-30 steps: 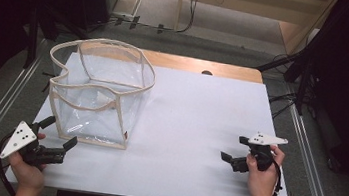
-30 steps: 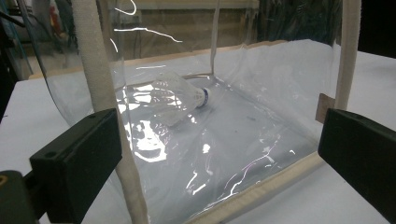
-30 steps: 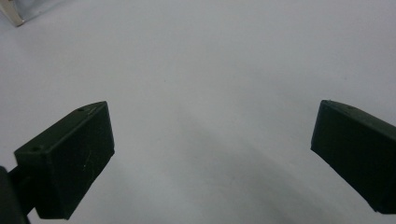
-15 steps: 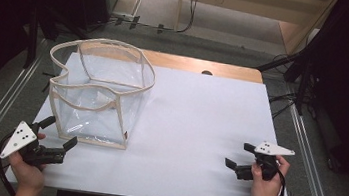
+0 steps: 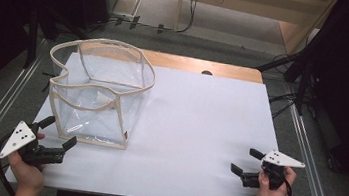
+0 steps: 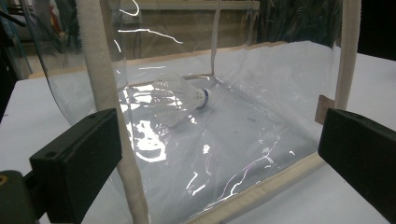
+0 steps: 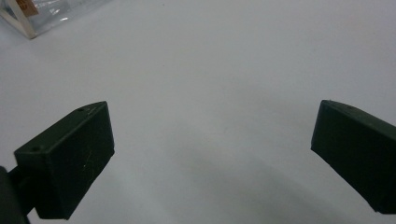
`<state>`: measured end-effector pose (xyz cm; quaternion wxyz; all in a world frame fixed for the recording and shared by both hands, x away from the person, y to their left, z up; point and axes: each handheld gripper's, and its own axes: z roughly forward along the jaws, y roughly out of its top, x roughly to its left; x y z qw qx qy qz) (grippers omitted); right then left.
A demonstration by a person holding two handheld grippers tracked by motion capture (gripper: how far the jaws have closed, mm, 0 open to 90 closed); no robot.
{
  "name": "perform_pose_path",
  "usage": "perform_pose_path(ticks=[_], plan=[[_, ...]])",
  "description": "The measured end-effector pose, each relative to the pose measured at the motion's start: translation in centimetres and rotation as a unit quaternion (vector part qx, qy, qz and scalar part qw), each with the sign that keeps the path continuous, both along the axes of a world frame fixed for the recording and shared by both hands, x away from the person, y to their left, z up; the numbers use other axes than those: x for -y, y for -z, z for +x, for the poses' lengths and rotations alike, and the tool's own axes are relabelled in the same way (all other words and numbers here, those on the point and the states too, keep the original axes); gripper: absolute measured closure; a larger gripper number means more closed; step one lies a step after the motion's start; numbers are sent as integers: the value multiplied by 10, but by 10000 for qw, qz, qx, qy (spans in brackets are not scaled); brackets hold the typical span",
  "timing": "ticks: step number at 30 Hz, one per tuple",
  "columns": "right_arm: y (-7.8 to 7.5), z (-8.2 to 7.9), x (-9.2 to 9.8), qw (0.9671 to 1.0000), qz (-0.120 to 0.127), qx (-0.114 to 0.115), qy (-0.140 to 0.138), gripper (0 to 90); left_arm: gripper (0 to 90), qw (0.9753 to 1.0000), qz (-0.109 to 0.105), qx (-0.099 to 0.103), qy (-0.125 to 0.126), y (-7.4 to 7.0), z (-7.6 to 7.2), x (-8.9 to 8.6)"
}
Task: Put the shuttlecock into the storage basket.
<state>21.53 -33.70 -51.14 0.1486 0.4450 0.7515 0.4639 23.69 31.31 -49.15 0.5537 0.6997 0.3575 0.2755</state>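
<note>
A clear plastic bag with cream fabric trim (image 5: 95, 93) stands open on the left of the white table (image 5: 201, 111). Inside it lies a white shuttlecock (image 6: 175, 95) on its side, cork end to the right. My left gripper (image 5: 60, 133) rests at the table's front left, open, its jaws just in front of the bag's near corner seam (image 6: 109, 116). At the front right my right gripper (image 5: 247, 161) is open low over bare table (image 7: 210, 84), nothing between its jaws. The bag's corner (image 7: 28, 14) shows far off in the right gripper view.
A wooden strip (image 5: 201, 66) edges the table's far side. Metal rails (image 5: 310, 165) run along both sides. Dark stands and cables (image 5: 297, 63) crowd the floor behind.
My right gripper has moved right and back toward the table's front right corner, away from the centre. The left gripper and the bag have stayed put.
</note>
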Motion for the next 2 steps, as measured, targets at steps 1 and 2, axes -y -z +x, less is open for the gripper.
perform_pose_path(ticks=[1,2], plan=[[0,-1,1,10000,17,21,12,0,1,10000,4,4,6,0,0,0],[-1,-1,1,10000,16,32,39,0,1,10000,14,1,0,0,0,0]])
